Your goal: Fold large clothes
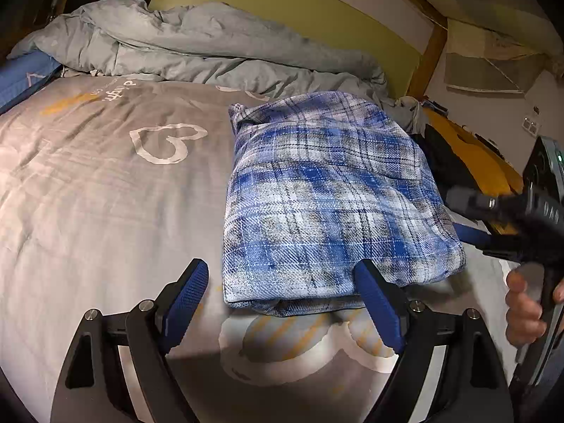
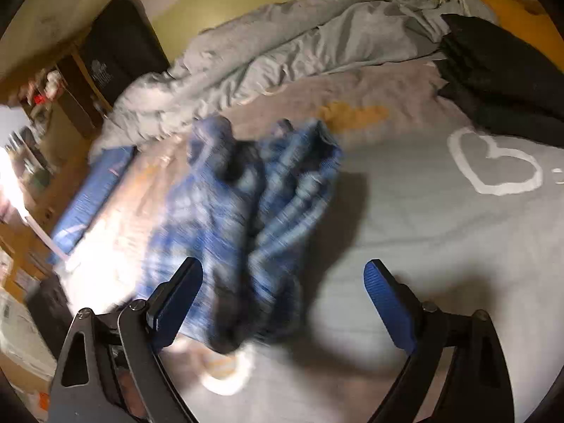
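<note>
1. Left wrist view: the plaid shirt [image 1: 331, 197] lies as a compact folded rectangle on the bed sheet [image 1: 105, 211], at 1 o'clock of the left gripper [image 1: 282, 296], whose jaws are spread and empty. Folding looks nearly done.
2. Right wrist view: blurred; the right gripper [image 2: 285, 299] is spread, empty, with the shirt at 11 o'clock. Only this view shows the dark folded stack [image 2: 504, 74] at 2 o'clock.

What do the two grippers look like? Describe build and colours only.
Both the left gripper and the right gripper have black angular linkage arms with silver pivot screws and blue ribbed finger pads. The right gripper's handle carries a green indicator light.
</note>
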`<state>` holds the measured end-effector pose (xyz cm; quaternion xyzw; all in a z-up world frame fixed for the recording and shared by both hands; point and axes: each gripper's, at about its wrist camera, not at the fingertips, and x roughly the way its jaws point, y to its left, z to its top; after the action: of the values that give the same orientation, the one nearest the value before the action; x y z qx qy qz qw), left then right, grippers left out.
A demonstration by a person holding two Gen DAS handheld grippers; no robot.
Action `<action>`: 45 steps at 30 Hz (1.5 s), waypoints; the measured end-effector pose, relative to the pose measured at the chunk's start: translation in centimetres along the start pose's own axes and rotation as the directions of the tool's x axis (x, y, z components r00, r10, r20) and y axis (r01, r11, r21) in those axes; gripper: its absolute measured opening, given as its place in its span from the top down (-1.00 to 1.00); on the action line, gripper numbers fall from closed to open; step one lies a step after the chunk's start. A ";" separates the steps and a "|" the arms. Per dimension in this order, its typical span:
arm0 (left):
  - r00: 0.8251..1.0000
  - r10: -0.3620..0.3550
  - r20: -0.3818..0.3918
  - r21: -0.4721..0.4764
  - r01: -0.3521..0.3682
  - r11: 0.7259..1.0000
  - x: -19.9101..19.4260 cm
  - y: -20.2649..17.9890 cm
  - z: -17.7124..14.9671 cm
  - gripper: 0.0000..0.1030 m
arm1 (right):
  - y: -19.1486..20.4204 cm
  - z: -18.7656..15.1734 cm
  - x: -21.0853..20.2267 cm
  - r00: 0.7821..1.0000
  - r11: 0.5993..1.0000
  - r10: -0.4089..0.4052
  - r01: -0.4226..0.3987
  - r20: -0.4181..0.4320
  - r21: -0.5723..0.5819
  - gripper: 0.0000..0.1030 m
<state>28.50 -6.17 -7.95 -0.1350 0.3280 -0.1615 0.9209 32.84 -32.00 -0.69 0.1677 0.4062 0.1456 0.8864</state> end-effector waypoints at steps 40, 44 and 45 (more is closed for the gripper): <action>0.967 -0.252 0.032 -0.135 0.254 0.958 1.4 -0.3 5.7 0.26 | 0.3 -0.1 0.9 0.976 0.978 0.202 -0.205 0.085 0.026 0.30; 0.955 -0.288 0.068 -0.097 0.294 0.951 -0.4 -2.5 6.9 0.26 | 1.5 0.9 -2.7 0.974 0.983 0.180 -0.176 0.140 -0.044 0.30; 0.952 -0.296 0.075 -0.087 0.301 0.950 -0.6 -3.1 7.3 0.26 | 1.5 1.2 -3.5 0.972 0.984 0.179 -0.173 0.153 -0.051 0.30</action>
<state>32.15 -7.71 -1.03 -0.2324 0.2832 -0.2787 0.8878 31.40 -32.20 3.01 0.1975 0.3159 0.2176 0.9021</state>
